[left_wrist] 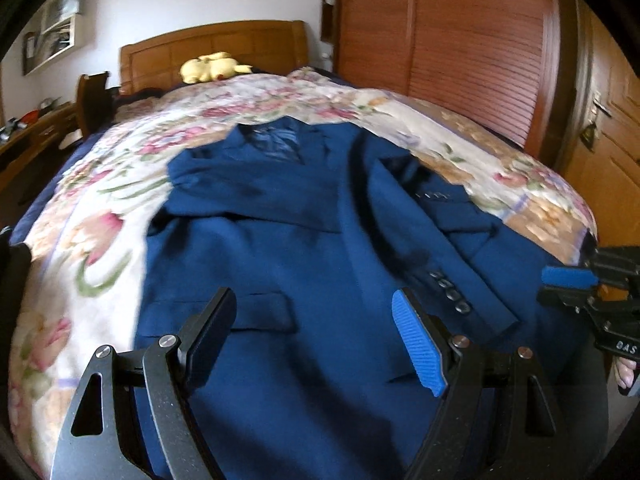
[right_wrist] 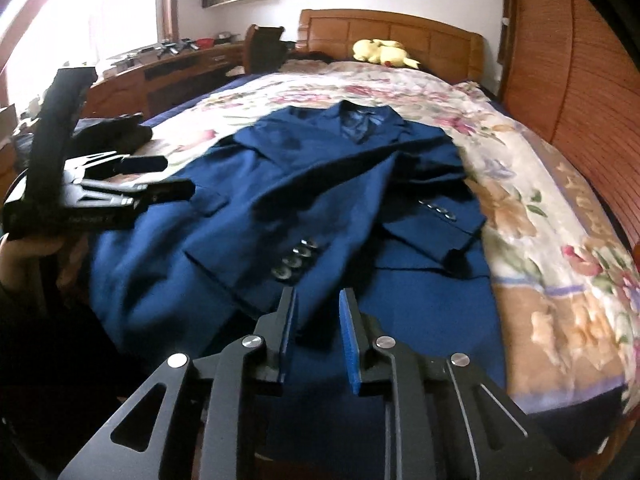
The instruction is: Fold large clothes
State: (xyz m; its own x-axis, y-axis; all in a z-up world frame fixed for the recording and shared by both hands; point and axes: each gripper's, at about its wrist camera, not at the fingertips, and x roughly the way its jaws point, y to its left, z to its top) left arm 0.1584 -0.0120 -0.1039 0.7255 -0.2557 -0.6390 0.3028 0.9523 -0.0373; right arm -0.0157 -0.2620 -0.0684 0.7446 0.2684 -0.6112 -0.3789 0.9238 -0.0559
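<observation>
Both wrist views, looking up the bed (left_wrist: 520, 168) toward the headboard. The blue suit jacket (left_wrist: 304, 240) lies flat on the floral bedspread, collar (right_wrist: 360, 124) at the far end and hem nearest me, so its long axis runs straight away from both tools. Both sleeves are crossed over the front, their button cuffs (right_wrist: 296, 260) pointing toward me.

I hold the left gripper (left_wrist: 316, 312) with its jaws wide apart and nothing between them, above the near left part of the jacket by the pocket flap (left_wrist: 260, 304). The right gripper (right_wrist: 318, 312) shows a narrow gap between its pads, also empty, over the near hem just short of the button cuff.

As I judge it, both tools stand at the hem end, left and right of the midline; the next fold would carry the hem away from me toward the collar.
</observation>
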